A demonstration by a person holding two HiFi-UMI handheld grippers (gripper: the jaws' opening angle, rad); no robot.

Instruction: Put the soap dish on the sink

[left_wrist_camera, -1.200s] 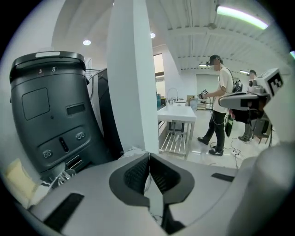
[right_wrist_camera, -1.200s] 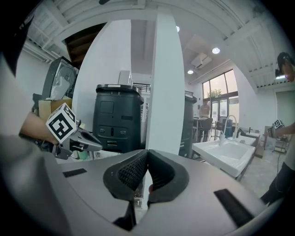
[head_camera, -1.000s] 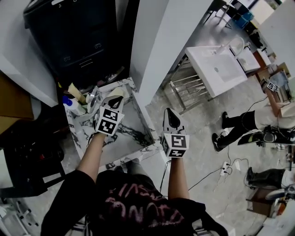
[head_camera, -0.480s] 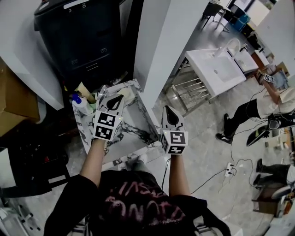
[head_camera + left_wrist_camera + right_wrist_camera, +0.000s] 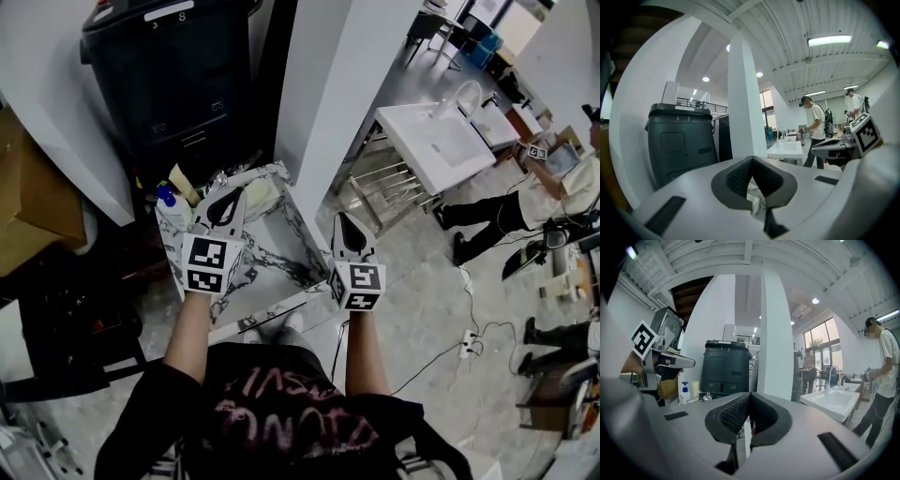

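Both claws are clenched and empty: the left claw (image 5: 231,195) over the marble surface (image 5: 274,272), the right claw (image 5: 343,223) off its right edge. The pale soap dish (image 5: 261,194) lies at the far right corner, but I can't tell how its long axis runs. A white pillar (image 5: 347,84) stands between it and the sink (image 5: 436,141).

Left gripper (image 5: 228,197): jaws closed together, nothing between them; its pads (image 5: 736,178) meet at the tips.
Right gripper (image 5: 343,223): jaws closed together, nothing between them.
Left forearm (image 5: 187,323): bare, stretched forward from a black sleeve.
Right forearm (image 5: 361,342): bare, stretched forward, roughly parallel to the left forearm.
Left marker cube (image 5: 206,265): at the gripper's rear, above the hand.
Right marker cube (image 5: 358,286): likewise.
Spacing: the 2 grippers are side by side, apart, both pointing away from the body.
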